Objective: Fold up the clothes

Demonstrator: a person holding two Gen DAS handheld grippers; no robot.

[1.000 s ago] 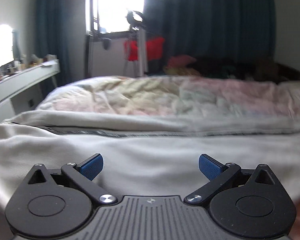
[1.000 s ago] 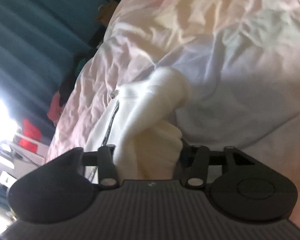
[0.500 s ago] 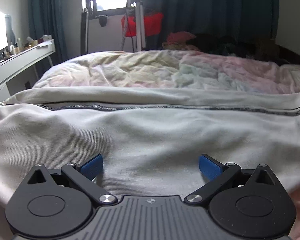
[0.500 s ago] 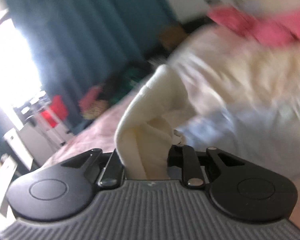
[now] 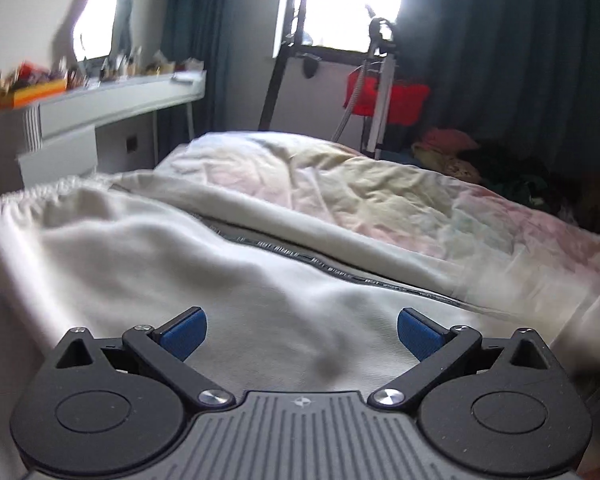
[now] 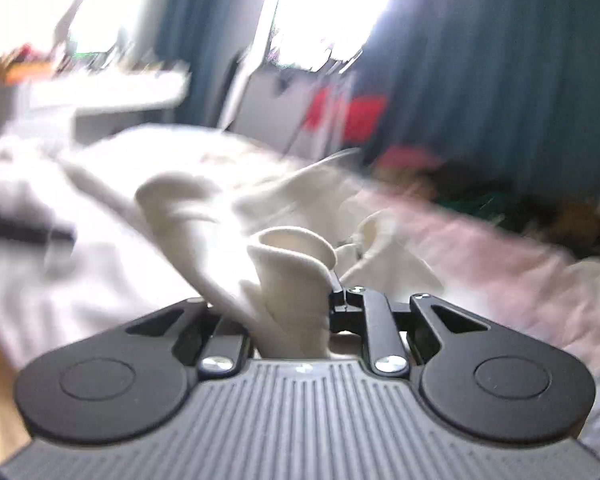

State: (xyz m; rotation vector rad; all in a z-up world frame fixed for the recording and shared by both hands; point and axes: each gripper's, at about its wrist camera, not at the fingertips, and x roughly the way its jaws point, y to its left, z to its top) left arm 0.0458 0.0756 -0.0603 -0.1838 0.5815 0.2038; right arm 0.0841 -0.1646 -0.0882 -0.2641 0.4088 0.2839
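Jacket (image 5: 260,288), cream with a dark zip, lies spread across the bed (image 5: 420,196). Left gripper (image 5: 300,332) hovers just above it, jaws wide with nothing between them. Right gripper (image 6: 288,312) has just been closing and now pinches a bunched fold of the jacket (image 6: 288,280), lifted off the bed.

I counted one cream garment (image 5: 228,280) spread on one bed (image 5: 400,200), with one dark zipper (image 5: 340,270) running across it. I held two grippers (image 5: 300,332) (image 6: 290,312). Behind stood one white desk (image 5: 112,100), one tripod (image 5: 380,80) and one bright window (image 5: 352,0).
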